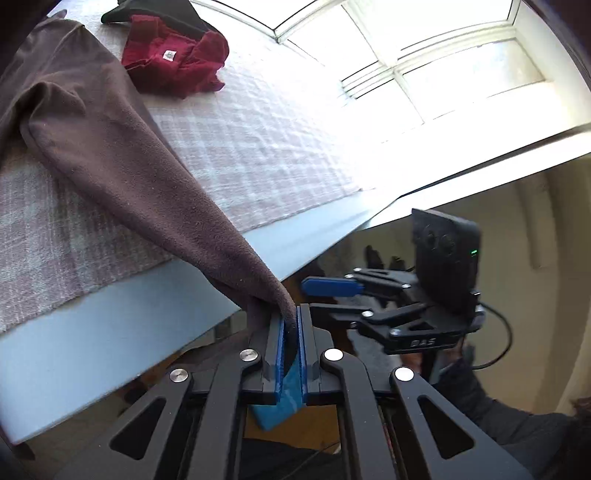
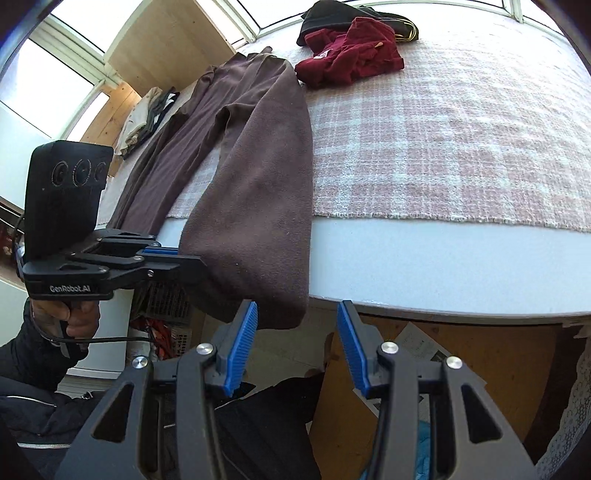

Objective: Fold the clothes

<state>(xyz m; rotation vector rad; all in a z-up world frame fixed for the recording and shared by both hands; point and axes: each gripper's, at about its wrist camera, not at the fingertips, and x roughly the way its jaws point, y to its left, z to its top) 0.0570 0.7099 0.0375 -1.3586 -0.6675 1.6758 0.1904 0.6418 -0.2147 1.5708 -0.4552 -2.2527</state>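
Left gripper (image 1: 290,332) clenched on hem corner of brown garment (image 1: 110,147); cloth stretched from jaws up onto bed (image 2: 443,251); right gripper (image 2: 297,347) released, hem just ahead of jaws; take other corner, keep edge taut, lift evenly

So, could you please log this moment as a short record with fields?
surface: table with checked cloth
garment in work: brown top, hem hanging over the table edge
left claw: shut on the brown top's corner
right claw: open, nothing between its pads, just below the hanging hem
other clothes: red garment and dark garment at the far side, unfolded
folding: not yet begun on the brown top
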